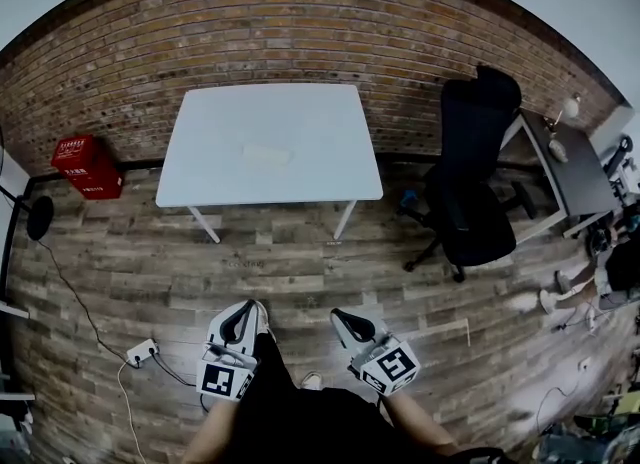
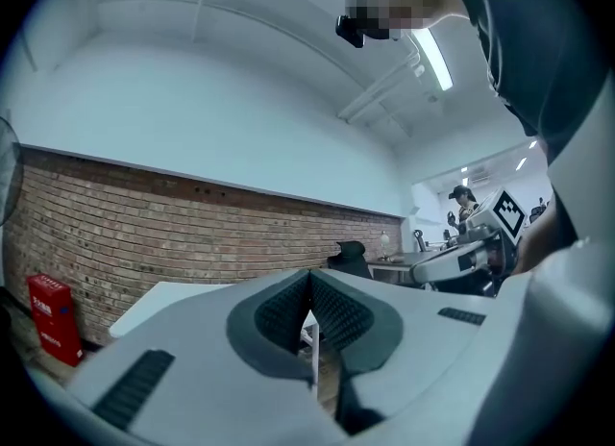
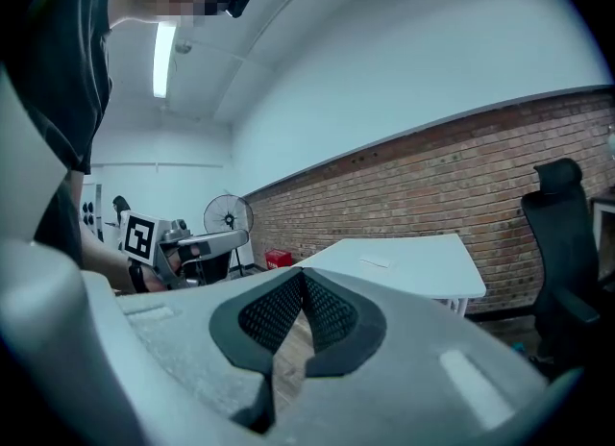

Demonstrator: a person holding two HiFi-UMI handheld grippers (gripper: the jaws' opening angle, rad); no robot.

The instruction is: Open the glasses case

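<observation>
A pale, flat glasses case [image 1: 267, 153] lies near the middle of the white table [image 1: 215, 177] by the brick wall; in the right gripper view the case [image 3: 375, 261] is a small sliver on the tabletop [image 3: 423, 266]. My left gripper [image 1: 242, 320] and right gripper [image 1: 349, 323] are held low over the wooden floor, well short of the table, both shut with nothing between the pads. The left gripper [image 2: 309, 292] points level at the table [image 2: 168, 298]. The right gripper [image 3: 302, 287] points slightly downward.
A black office chair [image 1: 475, 187] stands right of the table, with a dark desk [image 1: 580, 167] beyond it. A red box [image 1: 88, 166] sits on the floor at the left wall. A power strip and cable [image 1: 140, 353] lie on the floor near my left side.
</observation>
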